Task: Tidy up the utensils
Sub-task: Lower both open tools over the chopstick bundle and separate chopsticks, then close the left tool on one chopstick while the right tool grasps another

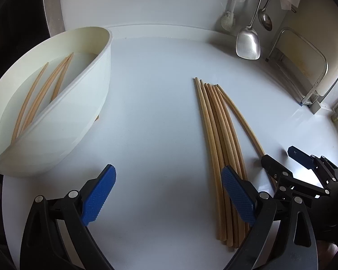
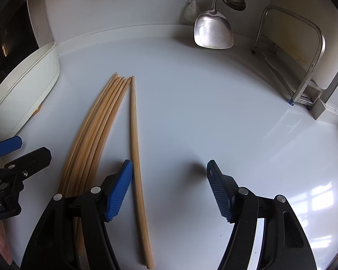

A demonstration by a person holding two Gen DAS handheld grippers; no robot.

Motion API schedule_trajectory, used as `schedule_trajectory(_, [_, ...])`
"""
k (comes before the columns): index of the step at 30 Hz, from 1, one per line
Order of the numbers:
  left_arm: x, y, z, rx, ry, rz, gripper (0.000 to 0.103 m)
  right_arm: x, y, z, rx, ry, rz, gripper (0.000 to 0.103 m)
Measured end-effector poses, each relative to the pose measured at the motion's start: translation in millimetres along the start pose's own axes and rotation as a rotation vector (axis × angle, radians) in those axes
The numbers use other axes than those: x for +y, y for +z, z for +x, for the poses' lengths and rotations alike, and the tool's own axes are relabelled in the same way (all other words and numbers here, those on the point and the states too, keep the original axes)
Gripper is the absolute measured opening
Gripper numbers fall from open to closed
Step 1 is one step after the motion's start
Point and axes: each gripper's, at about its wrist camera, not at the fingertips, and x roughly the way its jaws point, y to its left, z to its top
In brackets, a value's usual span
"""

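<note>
Several wooden chopsticks [image 1: 216,135] lie bundled on the white counter; one chopstick [image 2: 136,157] lies slightly apart on the bundle's right. A white tray [image 1: 83,103] at the left holds three chopsticks [image 1: 40,94]. My left gripper [image 1: 169,193] is open and empty, hovering left of the bundle, its right finger over the bundle's near end. My right gripper [image 2: 170,186] is open and empty, with the single chopstick just inside its left finger. The bundle shows in the right wrist view [image 2: 97,130], as does the tray [image 2: 27,90].
A steel spatula [image 1: 247,40] and ladle [image 1: 265,20] hang at the back wall beside a white brush [image 1: 228,20]. A metal rack [image 1: 304,67] stands at the right corner. The right gripper shows in the left view [image 1: 299,166].
</note>
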Motion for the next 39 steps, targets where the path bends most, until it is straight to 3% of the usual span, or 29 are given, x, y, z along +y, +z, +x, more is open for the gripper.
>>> schedule_trajectory(21, [-8.5,-4.2,17.0,0.032,0.048,0.02,0.095,-12.5,1.1,0.8,-0.011,0.045,0.014,0.065])
schedule_trajectory(28, [-6.2,1.1,23.2,0.04,0.091,0.028,0.095,-9.4,2.7,2.3,-0.016,0.049,0.001,0.065])
schedule_trajectory(39, [-3.1,15.5,32.4,0.055,0.099,0.024,0.096,-4.9,5.0,4.5,-0.033,0.039,-0.035,0.065])
